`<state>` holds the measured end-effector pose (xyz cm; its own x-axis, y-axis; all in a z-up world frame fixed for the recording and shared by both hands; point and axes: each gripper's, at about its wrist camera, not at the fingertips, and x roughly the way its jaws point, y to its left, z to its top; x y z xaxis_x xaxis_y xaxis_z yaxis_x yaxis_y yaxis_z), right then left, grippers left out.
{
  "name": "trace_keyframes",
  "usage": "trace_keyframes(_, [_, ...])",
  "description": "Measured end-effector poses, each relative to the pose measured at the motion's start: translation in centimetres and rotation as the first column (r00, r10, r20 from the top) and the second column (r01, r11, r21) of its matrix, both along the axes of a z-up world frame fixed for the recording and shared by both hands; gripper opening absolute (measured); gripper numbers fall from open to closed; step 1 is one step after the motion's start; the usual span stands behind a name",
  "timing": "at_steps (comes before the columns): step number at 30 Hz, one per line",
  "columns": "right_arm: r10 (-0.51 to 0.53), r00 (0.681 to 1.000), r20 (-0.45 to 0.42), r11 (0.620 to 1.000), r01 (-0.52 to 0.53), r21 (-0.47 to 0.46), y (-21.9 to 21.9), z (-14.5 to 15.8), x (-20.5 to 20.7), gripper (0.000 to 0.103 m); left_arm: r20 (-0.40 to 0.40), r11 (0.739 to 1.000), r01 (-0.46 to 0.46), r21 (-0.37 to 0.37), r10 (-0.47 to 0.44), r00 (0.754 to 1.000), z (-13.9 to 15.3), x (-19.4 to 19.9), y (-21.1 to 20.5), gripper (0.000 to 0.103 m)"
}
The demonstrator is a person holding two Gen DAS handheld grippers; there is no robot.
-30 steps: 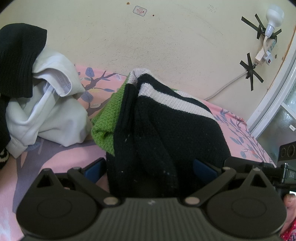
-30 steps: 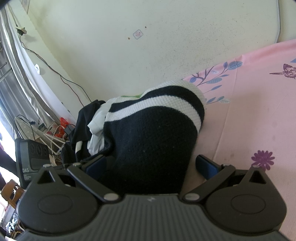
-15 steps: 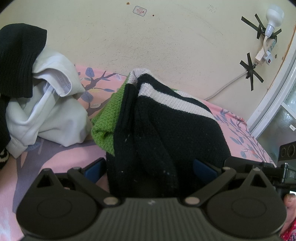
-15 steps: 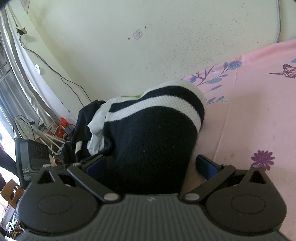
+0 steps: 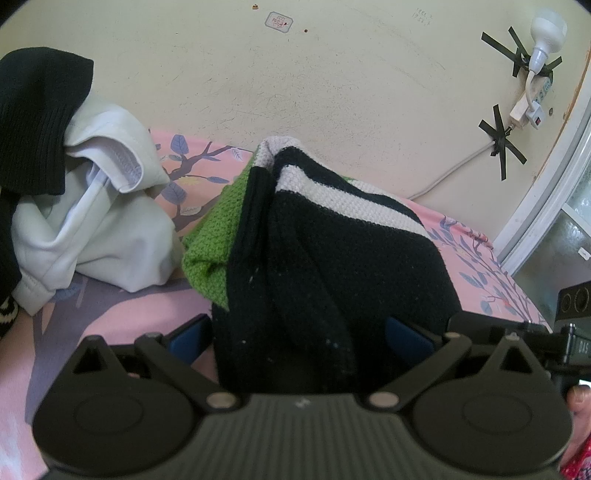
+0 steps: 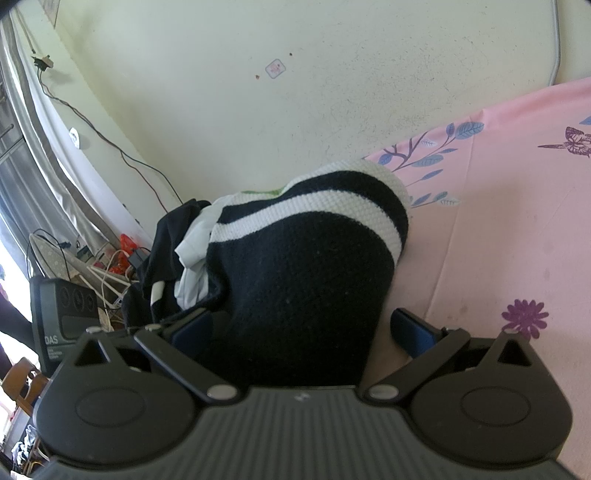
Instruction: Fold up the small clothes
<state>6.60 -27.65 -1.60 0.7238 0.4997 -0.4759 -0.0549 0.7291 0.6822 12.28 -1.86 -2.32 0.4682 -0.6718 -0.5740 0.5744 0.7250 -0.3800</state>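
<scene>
Only one readable mark here: white letters "DAS" on the black device [image 6: 61, 310] at the left edge of the right wrist view, with smaller lines beneath too tiny to read. The same "DAS" shows on the black device [image 5: 576, 332] at the right edge of the left wrist view. The wall sticker [image 5: 277, 22] and faint pencilled digits nearby stay illegible.

Black ribbed tool [image 5: 299, 332] bodies w/ blue pads [image 6: 412, 330], silver screws.
</scene>
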Motion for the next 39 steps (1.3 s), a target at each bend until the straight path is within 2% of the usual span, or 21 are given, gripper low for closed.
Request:
trace_keyframes(24, [-0.001, 1.0, 0.001, 1.0, 0.001, -0.003, 0.0, 0.0, 0.0, 0.097, -0.001, 1.0, 0.005, -0.004, -0.005, 1.0, -0.1, 0.0, 0.0, 0.103])
trace_keyframes(26, [-0.001, 1.0, -0.001, 1.0, 0.001, -0.009, 0.1, 0.0, 0.0, 0.097, -0.021, 1.0, 0.0, -0.024, -0.001, 1.0, 0.0, 0.3, 0.4, 0.103])
trace_keyframes(29, [-0.002, 1.0, -0.012, 1.0, 0.002, -0.015, 0.0, 0.3, 0.2, 0.097, -0.042, 0.993, -0.087, -0.085, 0.084, 0.996, 0.2, 1.0, 2.6, 0.103])
trace_keyframes(31, [-0.025, 1.0, -0.018, 1.0, 0.025, 0.0, -0.5, 0.1, 0.3, 0.097, -0.089, 0.982, -0.129, -0.135, 0.117, 0.989, -0.1, 1.9, 4.1, 0.103])
trace_keyframes(33, [-0.03, 0.999, -0.031, 0.999, 0.031, 0.021, -0.9, 0.0, 1.0, 0.097, -0.124, 0.978, -0.144, -0.149, 0.126, 0.984, -0.6, 2.7, 4.4, 0.103])
trace_keyframes(35, [-0.016, 0.999, -0.046, 1.0, 0.016, 0.014, -0.5, -0.1, 2.0, 0.097, -0.091, 0.987, -0.121, -0.109, 0.112, 0.99, -0.5, 2.5, 3.6, 0.103])
trace_keyframes(37, [0.026, 0.998, -0.054, 1.0, -0.026, -0.001, 0.6, -0.1, 3.4, 0.096, -0.018, 0.996, -0.082, -0.02, 0.082, 0.996, -0.5, 1.8, 1.7, 0.1])
trace_keyframes(39, [0.008, 0.997, -0.074, 0.995, -0.016, -0.099, 2.2, 0.6, 4.2, 0.082, 0.033, 0.999, -0.033, 0.04, 0.032, 0.999, -0.4, 1.0, 0.0, 0.079])
